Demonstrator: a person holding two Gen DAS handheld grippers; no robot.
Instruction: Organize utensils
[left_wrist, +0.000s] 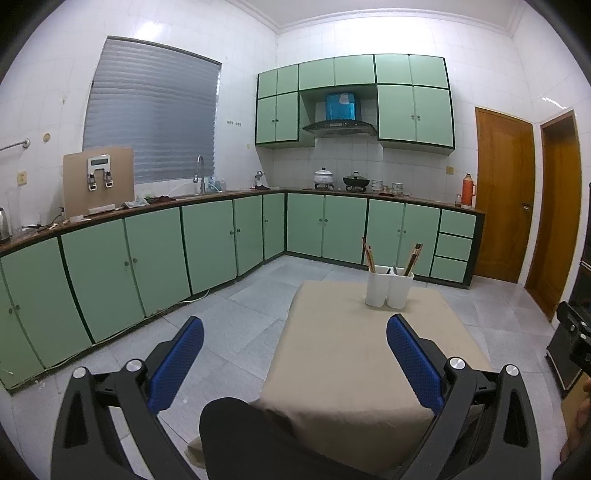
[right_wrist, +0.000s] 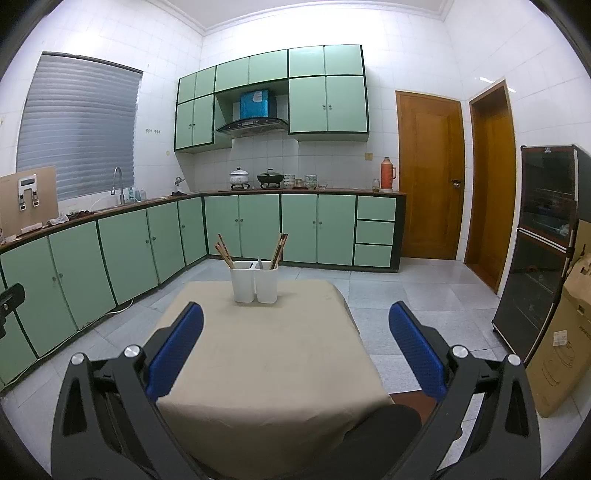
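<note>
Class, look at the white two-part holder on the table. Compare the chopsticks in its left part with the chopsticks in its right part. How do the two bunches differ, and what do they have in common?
The left chopsticks lean out to the left; the right chopsticks lean out to the right. The left chopsticks have their half of the holder to themselves; the right chopsticks share theirs with a short grey utensil. Both bunches are brown, stand handle-down, and rise well above the rim.

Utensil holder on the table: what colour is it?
White plastic two-compartment utensil holder; clearest in the right wrist view.
</note>
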